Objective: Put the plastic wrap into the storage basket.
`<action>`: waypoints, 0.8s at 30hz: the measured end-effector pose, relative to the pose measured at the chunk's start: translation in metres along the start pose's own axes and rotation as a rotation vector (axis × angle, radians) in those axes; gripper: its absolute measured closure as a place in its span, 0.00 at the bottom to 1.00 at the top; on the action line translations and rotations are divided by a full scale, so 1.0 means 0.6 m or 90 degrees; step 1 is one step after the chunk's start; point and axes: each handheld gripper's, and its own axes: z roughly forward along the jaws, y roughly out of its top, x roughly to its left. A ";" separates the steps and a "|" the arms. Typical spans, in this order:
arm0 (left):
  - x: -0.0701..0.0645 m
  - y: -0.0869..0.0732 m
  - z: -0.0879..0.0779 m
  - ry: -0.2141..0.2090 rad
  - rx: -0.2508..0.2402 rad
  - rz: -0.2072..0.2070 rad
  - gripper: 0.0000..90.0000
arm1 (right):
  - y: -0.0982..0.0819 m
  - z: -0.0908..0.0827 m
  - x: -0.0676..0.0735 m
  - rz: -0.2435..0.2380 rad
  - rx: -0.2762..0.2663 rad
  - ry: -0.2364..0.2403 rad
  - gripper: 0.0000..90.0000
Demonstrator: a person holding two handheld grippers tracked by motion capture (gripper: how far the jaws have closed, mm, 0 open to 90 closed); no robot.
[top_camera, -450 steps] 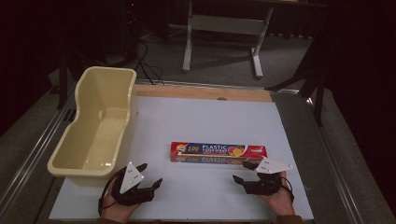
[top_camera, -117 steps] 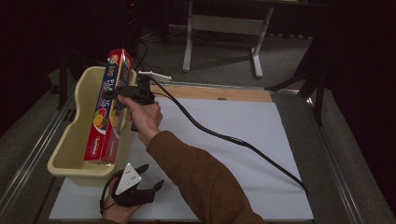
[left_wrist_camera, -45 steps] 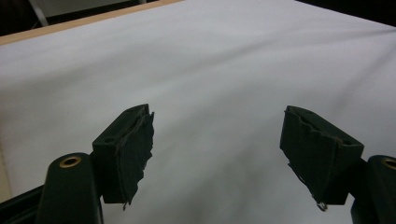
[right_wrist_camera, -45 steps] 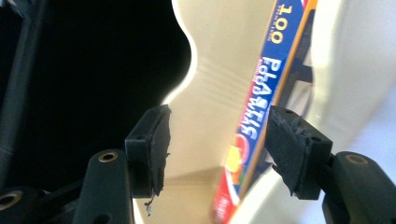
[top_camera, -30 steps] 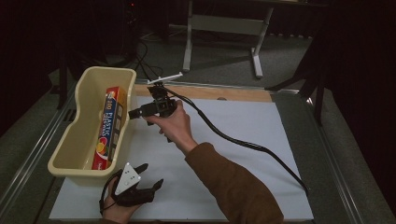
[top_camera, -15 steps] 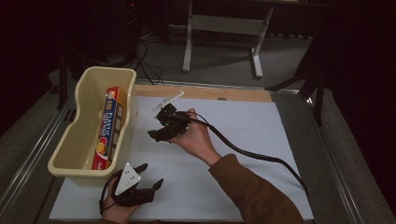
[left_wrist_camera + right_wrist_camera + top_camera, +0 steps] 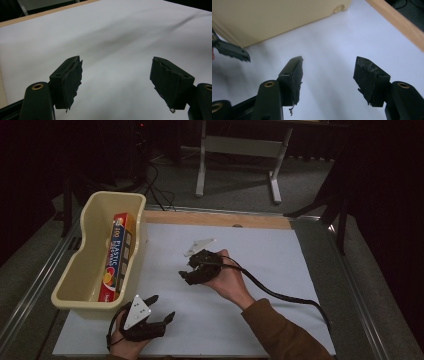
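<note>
- The box (image 7: 116,255) of plastic wrap lies inside the bin (image 7: 80,301), leaning lengthwise along the wall nearest the right gripper (image 7: 189,270), so the putting-away step looks done
- The right gripper hangs above the white sheet (image 7: 280,265), a short way out from the bin, its jaws pointing back toward the bin and the box well beyond its tips
- In the right gripper view its jaws stand moderately apart with nothing between them; ahead of them and to their left is the bin's outer wall (image 7: 274,17), with bare sheet beneath
- The left gripper (image 7: 161,307) rests low on the sheet just beside the bin's near corner, with the box behind and to the side of its jaws
- In the left gripper view its jaws are wide apart and empty, with plain sheet ahead
- The step in hand reads as clearing the right gripper away from the bin after the drop
- The likely next move calls for bringing the right gripper to the near edge of the sheet, level with the left one, keeping its cable (image 7: 280,295) from catching the bin, and setting it down empty
</note>
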 end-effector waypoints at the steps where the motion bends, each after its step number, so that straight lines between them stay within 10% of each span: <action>1: 0.000 0.000 0.000 0.000 -0.001 -0.001 0.28 | -0.010 -0.002 -0.004 0.007 -0.002 0.000 0.44; 24: 0.005 0.001 -0.006 0.015 -0.008 -0.008 0.28 | -0.170 -0.091 -0.035 0.098 -0.058 -0.096 0.38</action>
